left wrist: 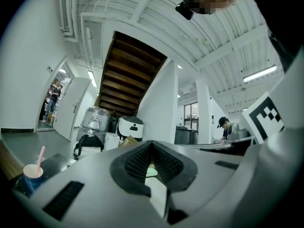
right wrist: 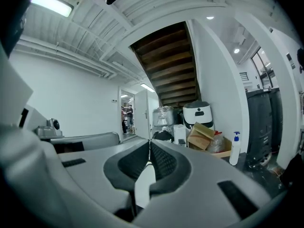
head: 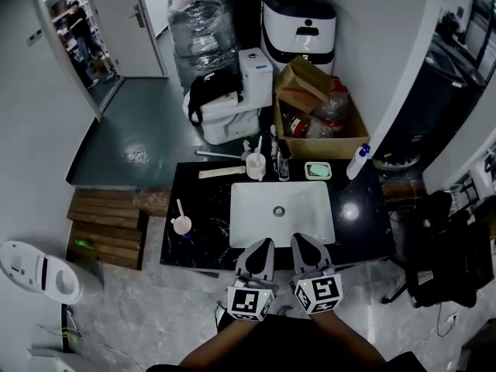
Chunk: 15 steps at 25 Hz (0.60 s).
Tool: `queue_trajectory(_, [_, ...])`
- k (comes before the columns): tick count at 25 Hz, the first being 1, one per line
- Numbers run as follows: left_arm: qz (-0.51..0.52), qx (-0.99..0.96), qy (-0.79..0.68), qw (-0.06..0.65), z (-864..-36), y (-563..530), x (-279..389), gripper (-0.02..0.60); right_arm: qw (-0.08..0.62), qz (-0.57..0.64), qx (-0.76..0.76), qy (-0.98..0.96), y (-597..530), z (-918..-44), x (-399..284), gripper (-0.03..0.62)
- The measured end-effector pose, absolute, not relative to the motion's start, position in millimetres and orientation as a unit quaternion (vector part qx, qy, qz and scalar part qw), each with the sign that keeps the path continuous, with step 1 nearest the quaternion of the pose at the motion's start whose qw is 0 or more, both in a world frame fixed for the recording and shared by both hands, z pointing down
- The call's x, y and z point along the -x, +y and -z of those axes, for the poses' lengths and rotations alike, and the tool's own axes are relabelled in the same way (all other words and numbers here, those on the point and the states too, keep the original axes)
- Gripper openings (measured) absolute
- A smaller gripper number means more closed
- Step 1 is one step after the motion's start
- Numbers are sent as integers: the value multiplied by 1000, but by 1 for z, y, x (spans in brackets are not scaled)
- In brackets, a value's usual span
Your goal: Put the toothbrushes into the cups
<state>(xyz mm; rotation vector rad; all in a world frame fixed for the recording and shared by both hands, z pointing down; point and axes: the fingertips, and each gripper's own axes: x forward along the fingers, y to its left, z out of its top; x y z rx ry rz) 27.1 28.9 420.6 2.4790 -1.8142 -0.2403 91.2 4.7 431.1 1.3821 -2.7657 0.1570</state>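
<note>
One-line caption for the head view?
Left gripper and right gripper, shut and empty, at the front of the sink; cup with toothbrush left on the counter.

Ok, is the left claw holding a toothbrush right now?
No, the left claw is shut with its tips together and no toothbrush between its jaws.

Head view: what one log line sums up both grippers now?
left gripper: shut, empty | right gripper: shut, empty | both: at sink near edge | cup left of sink: pink toothbrush inside
</note>
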Motion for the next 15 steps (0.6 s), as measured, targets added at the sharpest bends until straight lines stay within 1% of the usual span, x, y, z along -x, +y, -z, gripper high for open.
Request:
queue_trajectory(5, [78,-793,-604,23,-417,48,-46,14,17,-51,-436,-898,24,-430,-110,20])
queue_trajectory(15, [64,-795,-603,15,-425,63,-87,14,14,-15,-439,-898,48,-431,-147,18])
